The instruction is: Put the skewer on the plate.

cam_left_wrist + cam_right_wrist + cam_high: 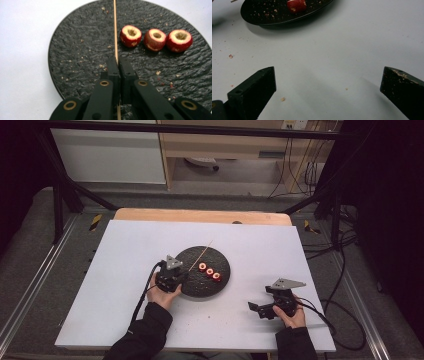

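While the left tool (117, 62) clamps a thin wooden skewer (115, 30) over the round black slate plate (75, 50), the right tool (327, 82) gapes above the white counter (337, 50).

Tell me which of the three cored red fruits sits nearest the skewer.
The left fruit of the row in the left gripper view; the skewer passes just beside it.

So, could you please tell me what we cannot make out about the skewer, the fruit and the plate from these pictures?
- Skewer: in the left gripper view its far tip runs off the top edge, and the shut jaws of the left hand-held gripper cover the gripped stretch.
- Cored red fruits: in the high view, too small to show their hollows.
- Black plate: in the right gripper view, cut off by the top edge, with one fruit showing.
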`<state>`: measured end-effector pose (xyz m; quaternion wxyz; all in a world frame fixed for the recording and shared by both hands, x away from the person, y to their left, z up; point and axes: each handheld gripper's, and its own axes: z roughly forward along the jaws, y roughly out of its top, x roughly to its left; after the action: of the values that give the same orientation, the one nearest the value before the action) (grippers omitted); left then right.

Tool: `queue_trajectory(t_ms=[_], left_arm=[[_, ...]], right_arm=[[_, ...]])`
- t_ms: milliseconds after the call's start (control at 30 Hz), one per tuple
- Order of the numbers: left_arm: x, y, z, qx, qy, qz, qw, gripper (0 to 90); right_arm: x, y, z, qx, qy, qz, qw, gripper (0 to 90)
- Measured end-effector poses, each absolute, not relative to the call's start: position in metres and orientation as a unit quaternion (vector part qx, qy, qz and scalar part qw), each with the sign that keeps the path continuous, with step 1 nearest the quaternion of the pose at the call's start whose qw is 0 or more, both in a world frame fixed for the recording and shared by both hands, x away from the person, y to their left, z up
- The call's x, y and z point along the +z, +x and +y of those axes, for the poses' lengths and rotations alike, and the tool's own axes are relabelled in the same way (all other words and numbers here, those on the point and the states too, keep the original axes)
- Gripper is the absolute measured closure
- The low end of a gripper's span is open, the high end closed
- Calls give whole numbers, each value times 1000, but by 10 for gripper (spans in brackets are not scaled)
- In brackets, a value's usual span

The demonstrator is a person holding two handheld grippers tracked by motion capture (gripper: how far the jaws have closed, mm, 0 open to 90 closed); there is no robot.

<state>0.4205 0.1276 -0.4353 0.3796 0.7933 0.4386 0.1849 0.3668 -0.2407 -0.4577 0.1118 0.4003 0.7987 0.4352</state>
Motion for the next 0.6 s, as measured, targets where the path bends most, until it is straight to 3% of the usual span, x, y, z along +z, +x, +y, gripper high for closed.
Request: queue_trajectory(t_ms=[500, 600], left_arm=[[-439, 421, 126, 180, 799, 440, 369, 873], [-437, 420, 129, 177, 800, 435, 373, 824]], right_arm=[[-458, 367, -240, 434, 401, 799, 112, 14], [-458, 366, -240, 435, 402, 798, 111, 14]])
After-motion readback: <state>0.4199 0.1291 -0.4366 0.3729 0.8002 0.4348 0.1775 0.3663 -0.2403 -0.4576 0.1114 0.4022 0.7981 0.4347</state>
